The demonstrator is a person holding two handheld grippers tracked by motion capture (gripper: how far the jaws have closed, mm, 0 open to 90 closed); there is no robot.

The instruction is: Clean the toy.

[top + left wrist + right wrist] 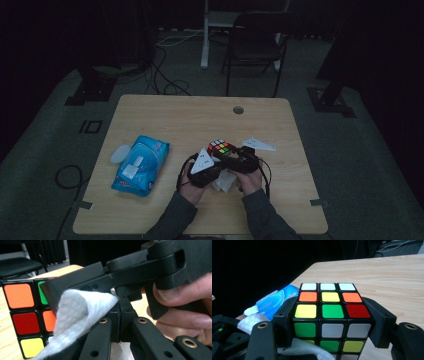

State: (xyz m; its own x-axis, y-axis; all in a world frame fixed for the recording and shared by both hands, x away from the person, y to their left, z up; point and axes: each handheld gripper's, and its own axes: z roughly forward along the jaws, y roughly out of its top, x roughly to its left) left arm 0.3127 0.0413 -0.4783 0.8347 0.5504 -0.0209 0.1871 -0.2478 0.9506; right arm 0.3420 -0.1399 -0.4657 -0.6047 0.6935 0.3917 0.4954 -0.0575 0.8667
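We see the cube (332, 322) clamped between our right gripper (239, 159) jaws above the table (165, 112), while our left gripper (204, 170) jaws pinch a wipe (75, 315) against its near side.

one puzzle cube (221, 148), one white wipe (75, 315), one blue wipe pack (141, 165), two grippers, one chair (255, 45)

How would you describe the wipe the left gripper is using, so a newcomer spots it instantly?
On the wooden table, find the puzzle cube clamped in the right gripper. The white wipe is pinched in the left gripper beside it: soft, crumpled cloth, unlike the blue wipes packet.
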